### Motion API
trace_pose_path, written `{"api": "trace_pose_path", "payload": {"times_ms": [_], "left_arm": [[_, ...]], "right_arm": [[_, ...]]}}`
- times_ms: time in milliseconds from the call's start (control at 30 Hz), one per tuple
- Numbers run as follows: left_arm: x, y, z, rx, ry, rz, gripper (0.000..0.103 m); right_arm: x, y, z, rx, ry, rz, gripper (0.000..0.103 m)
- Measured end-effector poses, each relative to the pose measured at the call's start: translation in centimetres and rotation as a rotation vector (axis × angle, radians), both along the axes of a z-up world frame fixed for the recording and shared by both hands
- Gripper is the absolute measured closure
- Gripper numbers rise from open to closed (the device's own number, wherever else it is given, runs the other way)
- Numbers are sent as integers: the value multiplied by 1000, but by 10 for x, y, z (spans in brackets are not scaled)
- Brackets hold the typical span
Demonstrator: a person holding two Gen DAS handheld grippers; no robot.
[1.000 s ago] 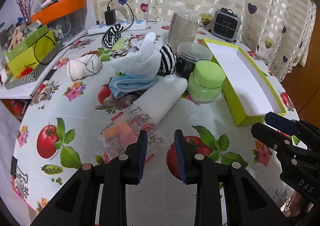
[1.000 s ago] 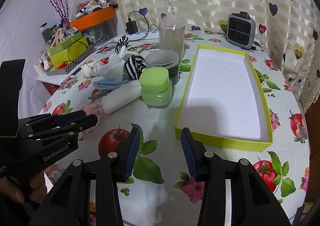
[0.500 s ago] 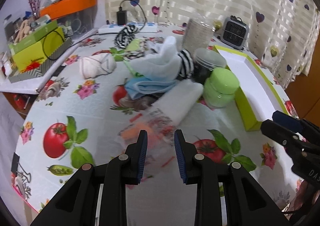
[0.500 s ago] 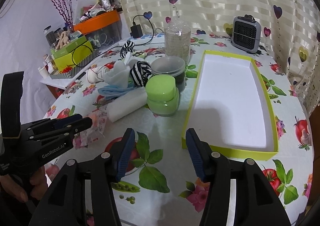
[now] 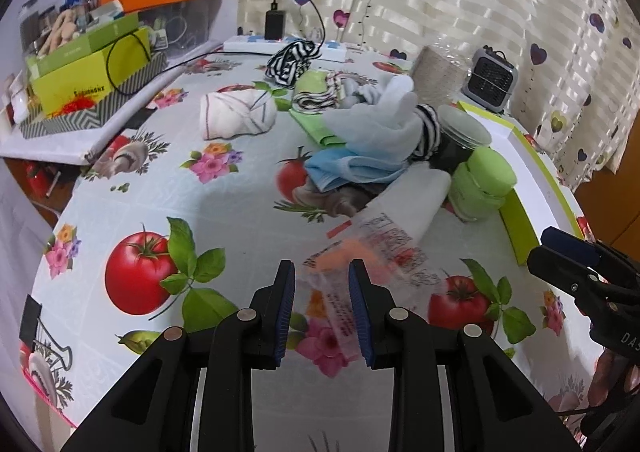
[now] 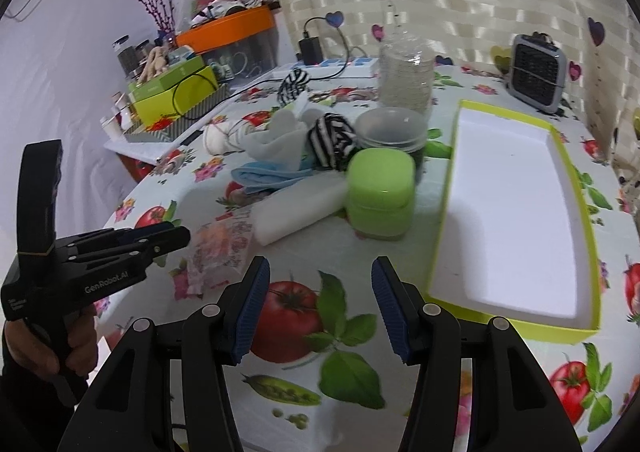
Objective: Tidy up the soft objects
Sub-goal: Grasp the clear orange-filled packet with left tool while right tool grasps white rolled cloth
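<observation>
**Left jaws straddle the packet; right jaws wide over bare cloth**

While the left gripper (image 5: 322, 306) hangs over the fruit-printed tablecloth (image 5: 132, 188), its jaws stand part open, and the near end of the clear printed plastic packet with orange contents (image 5: 362, 262) lies between the blue pads (image 5: 287, 306), unpinched. Beyond it lie the white foam roll (image 5: 414, 200), blue folded cloth (image 5: 352, 170) and green lidded jar (image 5: 482, 188). The right gripper (image 6: 318, 306), jaws just opened wide, holds nothing beside the yellow-rimmed white tray (image 6: 516, 208).
</observation>
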State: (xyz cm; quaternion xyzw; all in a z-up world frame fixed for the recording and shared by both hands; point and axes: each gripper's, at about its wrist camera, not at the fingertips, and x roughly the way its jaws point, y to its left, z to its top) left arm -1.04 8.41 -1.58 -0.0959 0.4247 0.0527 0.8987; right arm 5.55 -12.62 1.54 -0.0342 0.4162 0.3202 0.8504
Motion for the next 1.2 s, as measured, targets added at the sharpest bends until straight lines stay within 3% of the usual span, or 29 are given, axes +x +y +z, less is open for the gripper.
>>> {"api": "trace_pose_path", "payload": {"times_ms": [367,633,767,900,1200], "left_arm": [[19,-5,-25,-90,75,-18,60],[25,-13,-26,-103,65,-24,59],[25,-11,-25,-121,48,-19,83],[21,-4,-25,-156,29,-18,86],[5,20,-14,-143,-19,43,88]], "right_arm": [[6,17,-4,2,12,30,49],[10,23,-6,-12,14,35,49],[11,24,-7,-21,12,36,49],[15,26,-11,-30,26,16,49],[32,41,-29,6,135,-8,49]]}}
